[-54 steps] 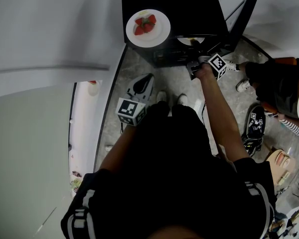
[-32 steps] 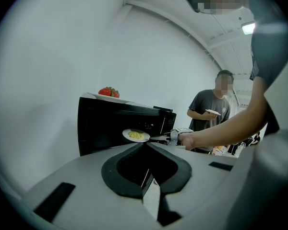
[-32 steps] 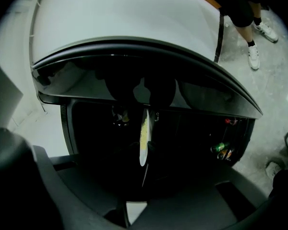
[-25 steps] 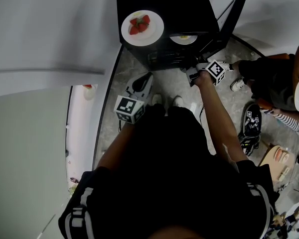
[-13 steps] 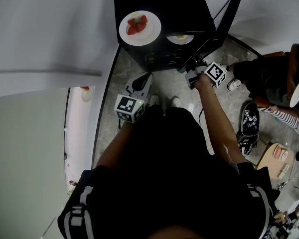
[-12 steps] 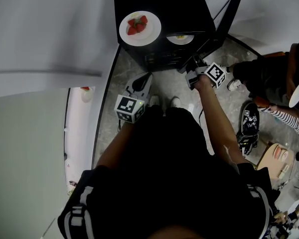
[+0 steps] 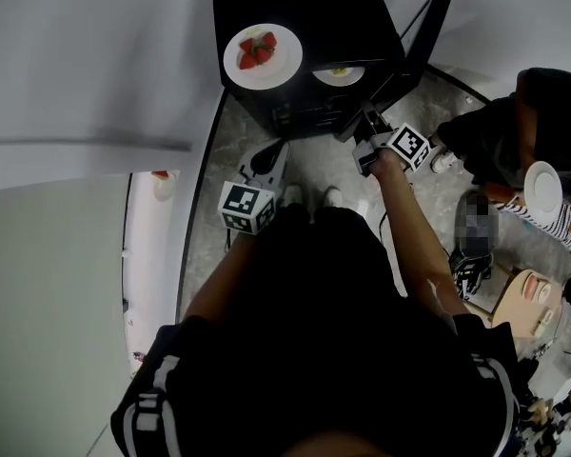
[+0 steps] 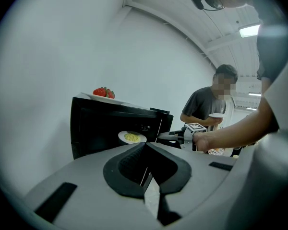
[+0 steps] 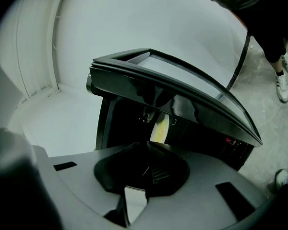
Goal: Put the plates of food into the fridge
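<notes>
A black mini fridge (image 7: 314,8) stands on the floor with its door (image 7: 421,31) swung open to the right. On its top lies a white plate of strawberries (image 7: 262,55) (image 8: 102,96). A plate of yellow food (image 7: 340,71) (image 8: 132,137) (image 9: 159,127) rests inside the fridge. My right gripper (image 7: 364,115) (image 9: 148,146) hovers just outside the opening, a short gap from that plate, jaws shut with nothing seen between them. My left gripper (image 7: 280,149) (image 8: 145,146) hangs lower, in front of the fridge, shut and empty.
Another person stands at the right holding a white plate (image 7: 542,187) (image 8: 216,115). My own feet (image 7: 309,196) are on the grey stone floor just before the fridge. A white wall runs along the left.
My right gripper has drawn back a little from the fridge opening while the yellow-food plate stays inside. The person at the right has moved, their plate now in clearer view. The left gripper is still.
</notes>
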A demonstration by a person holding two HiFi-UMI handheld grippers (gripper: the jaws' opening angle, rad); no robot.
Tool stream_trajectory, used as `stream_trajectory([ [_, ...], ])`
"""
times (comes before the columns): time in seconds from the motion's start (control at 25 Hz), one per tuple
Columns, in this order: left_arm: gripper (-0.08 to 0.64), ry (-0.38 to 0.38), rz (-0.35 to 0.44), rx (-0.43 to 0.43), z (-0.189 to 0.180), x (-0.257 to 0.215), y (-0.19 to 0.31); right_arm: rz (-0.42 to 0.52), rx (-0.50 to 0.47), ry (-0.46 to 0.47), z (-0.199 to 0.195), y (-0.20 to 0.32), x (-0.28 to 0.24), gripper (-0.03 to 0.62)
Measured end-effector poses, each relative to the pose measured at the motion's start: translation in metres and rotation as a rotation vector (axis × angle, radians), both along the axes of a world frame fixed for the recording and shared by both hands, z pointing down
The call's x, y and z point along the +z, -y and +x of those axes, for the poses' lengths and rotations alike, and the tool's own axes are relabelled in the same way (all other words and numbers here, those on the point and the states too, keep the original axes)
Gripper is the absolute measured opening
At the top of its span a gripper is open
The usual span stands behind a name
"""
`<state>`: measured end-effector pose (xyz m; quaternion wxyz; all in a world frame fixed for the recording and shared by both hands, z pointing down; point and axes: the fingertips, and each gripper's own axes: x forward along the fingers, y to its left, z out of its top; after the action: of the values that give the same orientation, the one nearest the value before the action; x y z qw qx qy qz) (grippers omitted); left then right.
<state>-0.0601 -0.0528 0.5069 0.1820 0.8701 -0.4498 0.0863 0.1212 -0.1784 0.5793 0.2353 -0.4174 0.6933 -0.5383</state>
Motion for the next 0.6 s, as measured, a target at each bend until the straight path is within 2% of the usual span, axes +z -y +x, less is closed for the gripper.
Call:
stream_trajectory([
  [0.24, 0.021, -0.002, 0.000, 0.002, 0.002, 0.003, 0.001, 0.055, -0.053, -0.078, -0.004, -0.011, -0.011, 0.044],
  [0.48, 0.021, -0.003, 0.000, -0.002, 0.003, 0.002, 0.002, 0.112, -0.093, -0.094, -0.012, -0.018, -0.026, 0.044],
  [0.6, 0.020, -0.004, -0.001, -0.007, 0.001, 0.002, 0.004, 0.106, -0.084, -0.115, -0.010, -0.022, -0.029, 0.044],
])
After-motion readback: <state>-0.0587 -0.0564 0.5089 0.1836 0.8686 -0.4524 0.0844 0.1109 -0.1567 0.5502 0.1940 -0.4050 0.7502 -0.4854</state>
